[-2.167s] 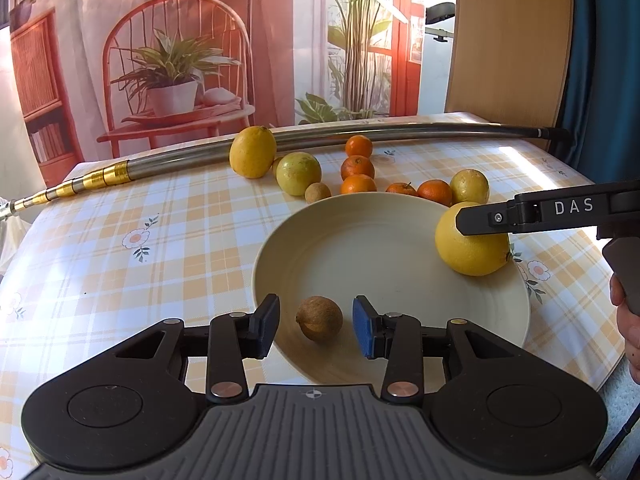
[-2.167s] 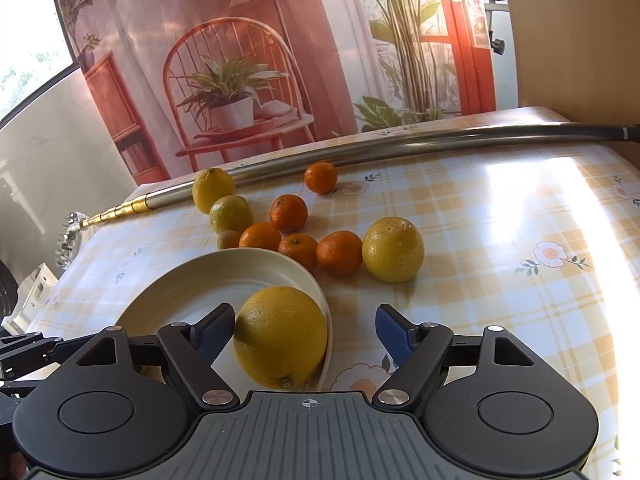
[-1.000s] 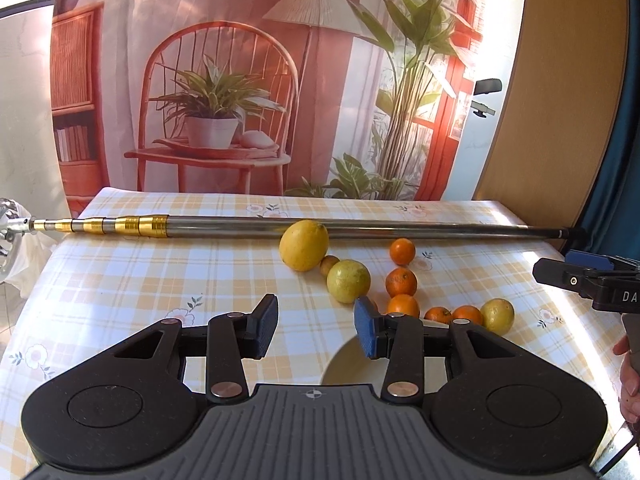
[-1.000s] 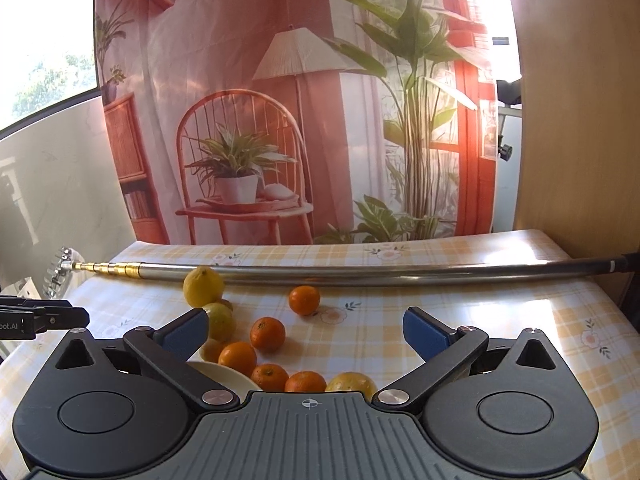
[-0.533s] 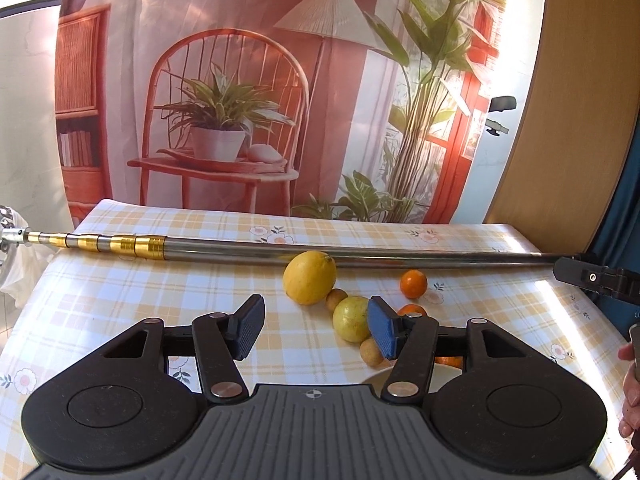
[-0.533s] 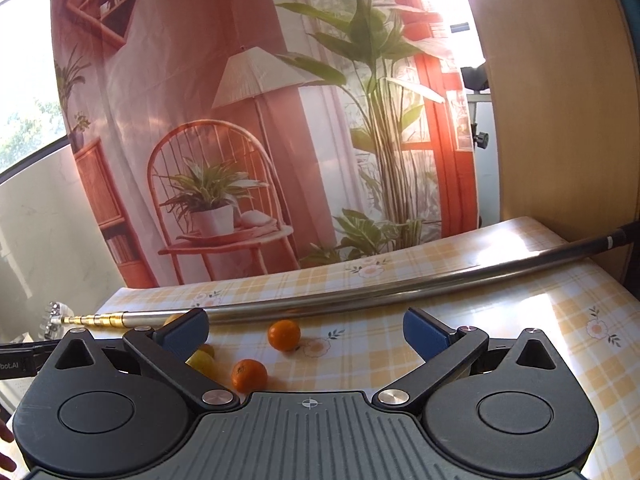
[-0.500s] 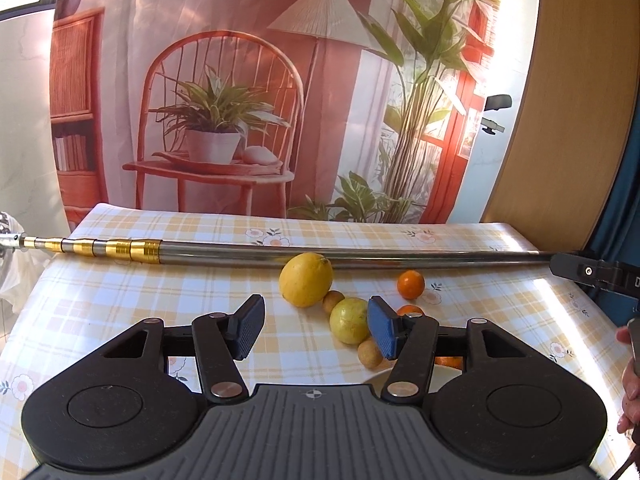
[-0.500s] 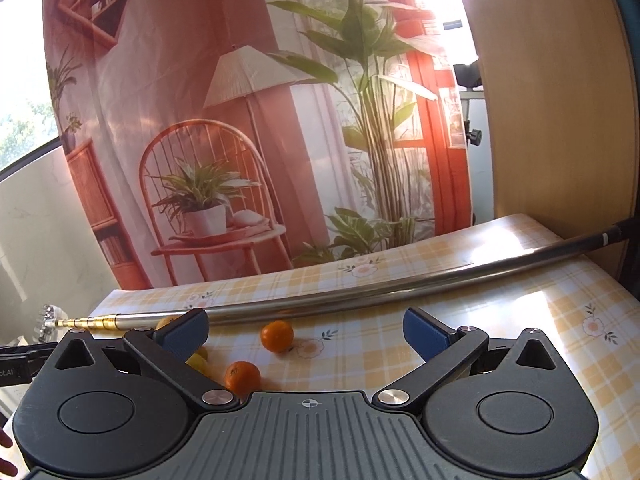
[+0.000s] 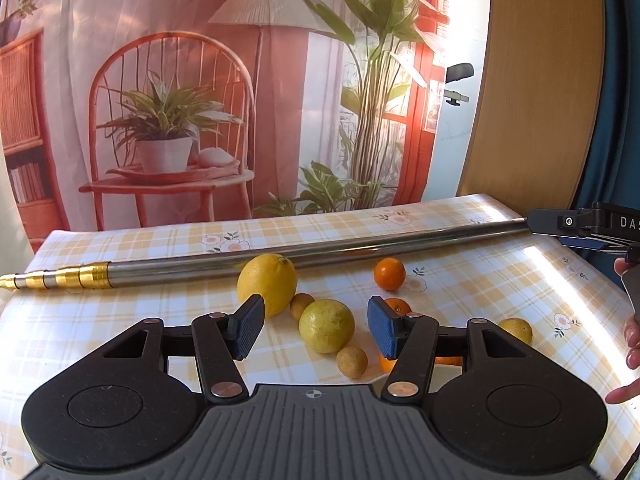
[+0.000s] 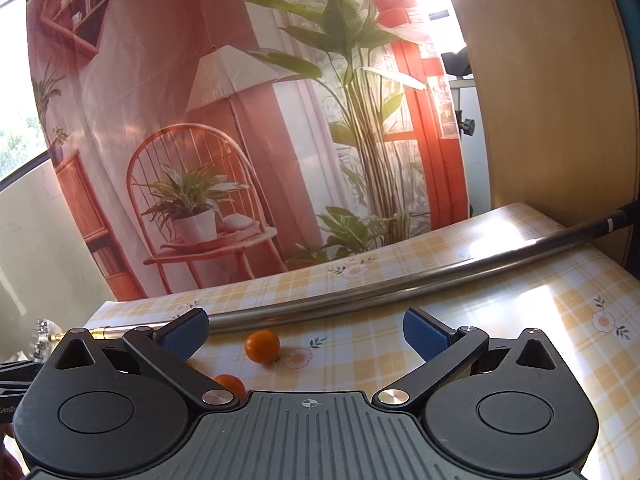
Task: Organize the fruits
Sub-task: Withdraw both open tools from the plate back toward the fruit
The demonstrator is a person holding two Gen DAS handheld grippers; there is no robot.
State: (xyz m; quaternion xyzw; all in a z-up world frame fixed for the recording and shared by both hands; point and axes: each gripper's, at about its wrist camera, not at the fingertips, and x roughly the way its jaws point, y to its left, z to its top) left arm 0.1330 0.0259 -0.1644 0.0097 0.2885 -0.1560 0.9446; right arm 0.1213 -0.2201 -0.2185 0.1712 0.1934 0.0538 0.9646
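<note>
Fruits lie on the checked tablecloth in the left wrist view: a large yellow lemon (image 9: 267, 282), a yellow-green round fruit (image 9: 327, 325), two small brown fruits (image 9: 351, 362), a far orange (image 9: 389, 274), another orange (image 9: 397, 305) behind the right finger, and a yellow fruit (image 9: 517, 329) at the right. My left gripper (image 9: 315, 332) is open and empty, held above the yellow-green fruit. My right gripper (image 10: 306, 334) is open wide and empty, held high; two oranges (image 10: 262, 345) lie below it. The right gripper's tip (image 9: 584, 224) shows at the right edge.
A long steel pole with a gold end (image 9: 280, 258) lies across the table behind the fruits. A printed backdrop of a chair and plants hangs behind the table. A wooden panel (image 10: 552, 92) stands at the right. A hand (image 9: 630, 344) shows at the right edge.
Both grippers rose and drew back from the bowl, leaving a brown fruit and a big lemon in it. The left gripper opened wider and now points at the loose fruits.
</note>
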